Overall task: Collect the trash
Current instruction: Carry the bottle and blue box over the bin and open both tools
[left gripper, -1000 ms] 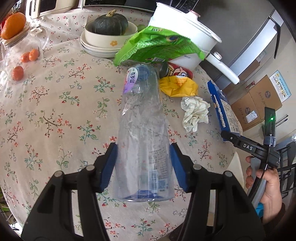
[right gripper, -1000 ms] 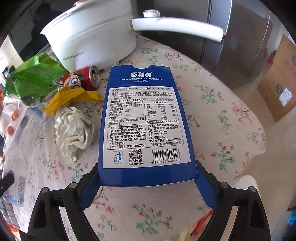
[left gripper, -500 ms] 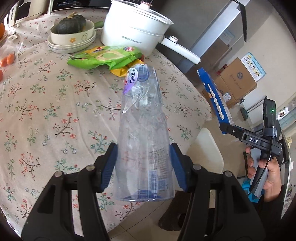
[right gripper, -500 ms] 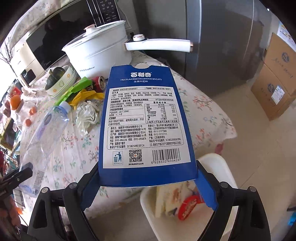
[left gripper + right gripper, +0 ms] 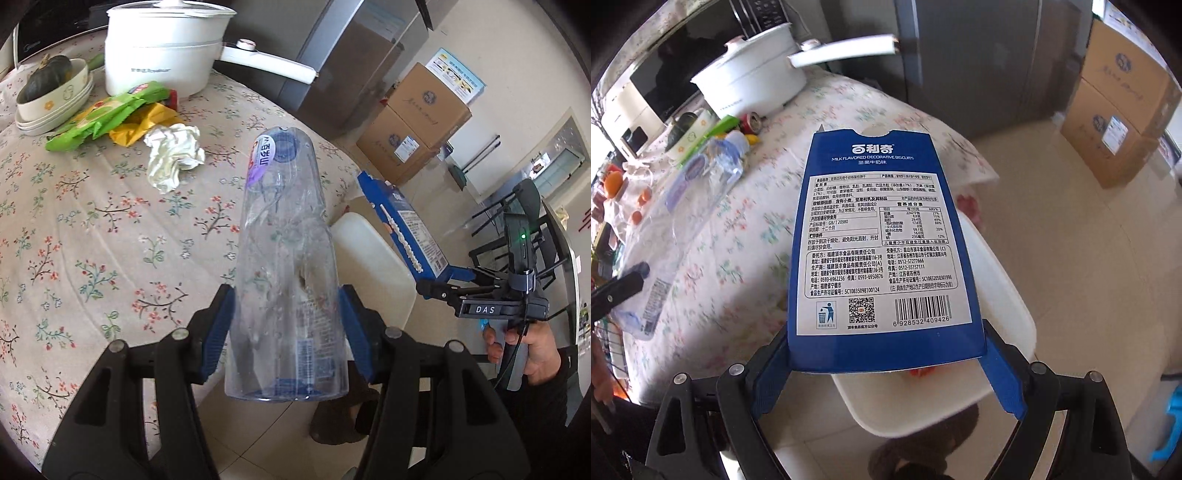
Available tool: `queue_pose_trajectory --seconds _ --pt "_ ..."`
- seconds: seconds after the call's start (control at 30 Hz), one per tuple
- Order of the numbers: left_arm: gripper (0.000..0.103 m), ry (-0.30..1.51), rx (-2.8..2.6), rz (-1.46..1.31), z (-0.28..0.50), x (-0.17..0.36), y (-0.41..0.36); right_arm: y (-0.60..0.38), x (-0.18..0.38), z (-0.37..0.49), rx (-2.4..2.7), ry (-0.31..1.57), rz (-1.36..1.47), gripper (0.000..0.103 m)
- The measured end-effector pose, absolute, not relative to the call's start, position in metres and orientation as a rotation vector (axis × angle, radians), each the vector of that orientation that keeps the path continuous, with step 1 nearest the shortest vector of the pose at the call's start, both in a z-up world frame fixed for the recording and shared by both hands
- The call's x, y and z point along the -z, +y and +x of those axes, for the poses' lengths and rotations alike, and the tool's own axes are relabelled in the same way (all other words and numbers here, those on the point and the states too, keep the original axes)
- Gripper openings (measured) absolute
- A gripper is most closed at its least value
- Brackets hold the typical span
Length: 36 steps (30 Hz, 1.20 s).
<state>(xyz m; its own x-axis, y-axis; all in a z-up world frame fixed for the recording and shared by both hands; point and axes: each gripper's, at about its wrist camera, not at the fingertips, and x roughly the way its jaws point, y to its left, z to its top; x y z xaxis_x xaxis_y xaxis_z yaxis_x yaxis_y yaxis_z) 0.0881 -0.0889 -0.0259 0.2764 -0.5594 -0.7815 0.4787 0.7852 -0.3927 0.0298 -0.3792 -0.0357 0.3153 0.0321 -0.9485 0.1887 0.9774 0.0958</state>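
Your left tool (image 5: 284, 317) clamped the clear bottle (image 5: 286, 266); your right tool (image 5: 886, 365) clamped the blue biscuit box (image 5: 882, 251) above the white bin (image 5: 1008, 302).

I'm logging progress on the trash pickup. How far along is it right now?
Done: the white bin already holds some red scrap. In hand: left gripper clamps the clear bottle; right gripper holds the blue biscuit box above the bin. Left: green wrapper, yellow wrapper, crumpled tissue, red can.

Your left gripper (image 5: 286, 328) has black arms, blue pads and silver screws; your right gripper (image 5: 886, 363) matches, marked "DAS", green LED lit.
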Motion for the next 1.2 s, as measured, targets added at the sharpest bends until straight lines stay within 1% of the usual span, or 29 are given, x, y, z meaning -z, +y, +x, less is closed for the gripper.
queue_pose_trajectory --seconds 0.33,0.67,0.87,1.1,1.13,1.17,1.2 --pt "0.06 1.123 0.786 0.027 0.069 0.039 -0.141 -0.402 0.068 0.006 0.127 1.381 0.246 0.094" --pt "0.06 1.181 0.858 0.141 0.053 0.057 -0.183 -0.411 0.055 0.0 0.152 1.346 0.239 0.095" --pt "0.061 1.239 0.879 0.189 0.049 0.078 -0.209 -0.419 0.053 0.0 0.186 1.337 0.254 0.095" --pt "0.06 1.194 0.895 0.221 0.048 0.085 -0.224 -0.431 0.055 -0.002 0.225 1.334 0.259 0.095" --pt "0.063 1.181 0.873 0.245 0.048 0.085 -0.227 -0.433 0.055 -0.002 0.228 1.332 0.26 0.095" --pt "0.072 1.169 0.849 0.28 0.047 0.083 -0.228 -0.434 0.055 -0.002 0.23 1.331 0.262 0.095" --pt "0.075 1.148 0.834 0.306 0.045 0.081 -0.228 -0.435 0.055 -0.002 0.231 1.328 0.265 0.095"
